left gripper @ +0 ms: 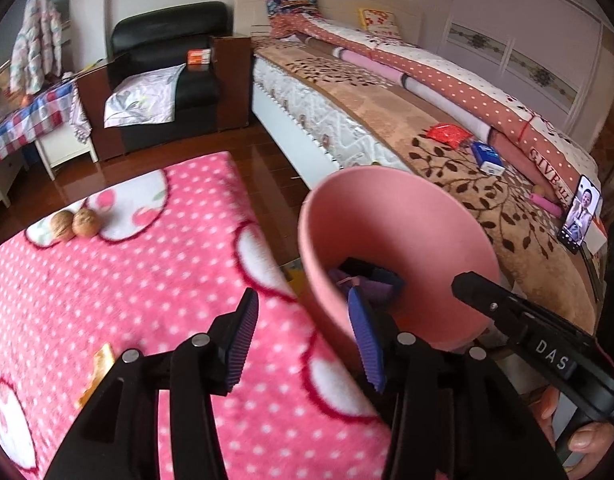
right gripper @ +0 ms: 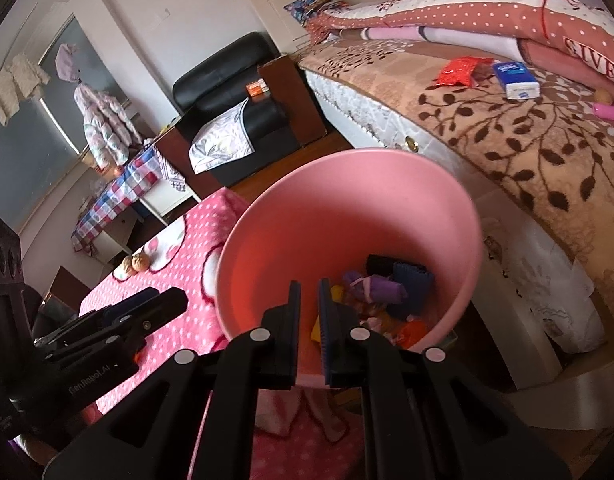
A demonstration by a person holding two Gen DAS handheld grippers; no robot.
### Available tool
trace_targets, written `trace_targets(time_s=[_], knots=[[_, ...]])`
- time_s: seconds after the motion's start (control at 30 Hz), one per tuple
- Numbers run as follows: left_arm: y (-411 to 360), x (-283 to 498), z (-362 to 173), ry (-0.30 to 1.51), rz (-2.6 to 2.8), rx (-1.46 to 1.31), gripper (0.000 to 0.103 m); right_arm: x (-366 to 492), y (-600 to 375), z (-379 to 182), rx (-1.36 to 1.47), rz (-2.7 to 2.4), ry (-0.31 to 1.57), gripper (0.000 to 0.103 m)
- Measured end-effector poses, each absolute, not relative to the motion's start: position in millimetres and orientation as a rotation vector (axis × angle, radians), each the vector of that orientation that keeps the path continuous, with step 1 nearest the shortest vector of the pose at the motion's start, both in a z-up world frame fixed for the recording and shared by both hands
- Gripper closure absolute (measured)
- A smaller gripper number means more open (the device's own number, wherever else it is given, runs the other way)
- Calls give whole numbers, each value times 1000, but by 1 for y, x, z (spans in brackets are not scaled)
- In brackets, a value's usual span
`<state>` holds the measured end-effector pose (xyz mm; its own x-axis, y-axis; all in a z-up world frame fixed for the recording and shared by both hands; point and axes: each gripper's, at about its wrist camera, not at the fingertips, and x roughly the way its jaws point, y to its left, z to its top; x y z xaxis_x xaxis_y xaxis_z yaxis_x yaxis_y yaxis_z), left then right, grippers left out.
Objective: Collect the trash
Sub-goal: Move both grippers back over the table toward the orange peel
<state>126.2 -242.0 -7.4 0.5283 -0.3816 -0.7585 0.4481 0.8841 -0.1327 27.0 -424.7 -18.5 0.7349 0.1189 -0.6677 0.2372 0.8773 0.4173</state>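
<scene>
A pink bin (right gripper: 347, 208) hangs beside the pink dotted blanket (left gripper: 127, 280), with my right gripper (right gripper: 309, 284) shut on its near rim. Inside lie a purple wrapper (right gripper: 379, 286) and blue, yellow and orange scraps. In the left wrist view the bin (left gripper: 387, 224) is at the right, and the right gripper (left gripper: 465, 282) reaches over its rim. My left gripper (left gripper: 303, 294) stands open above the blanket's edge, next to the bin, holding nothing. Two walnuts (left gripper: 73, 224) rest at the blanket's far end. A yellow scrap (left gripper: 99, 364) lies near the left fingers.
A bed (left gripper: 387, 92) runs along the right, with a red packet (left gripper: 447, 134), a blue tissue pack (left gripper: 487, 158) and a propped phone (left gripper: 581, 214) on it. A black armchair (left gripper: 167, 76) and a checked-cloth table (left gripper: 31, 116) stand at the back. Wood floor shows between them.
</scene>
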Motion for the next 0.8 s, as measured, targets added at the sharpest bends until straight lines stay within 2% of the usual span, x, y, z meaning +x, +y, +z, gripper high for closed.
trace_targets(time_s=[0.8], knots=[[-144, 110, -21, 894, -325, 42, 57, 31, -337, -10, 381, 67, 828, 94]])
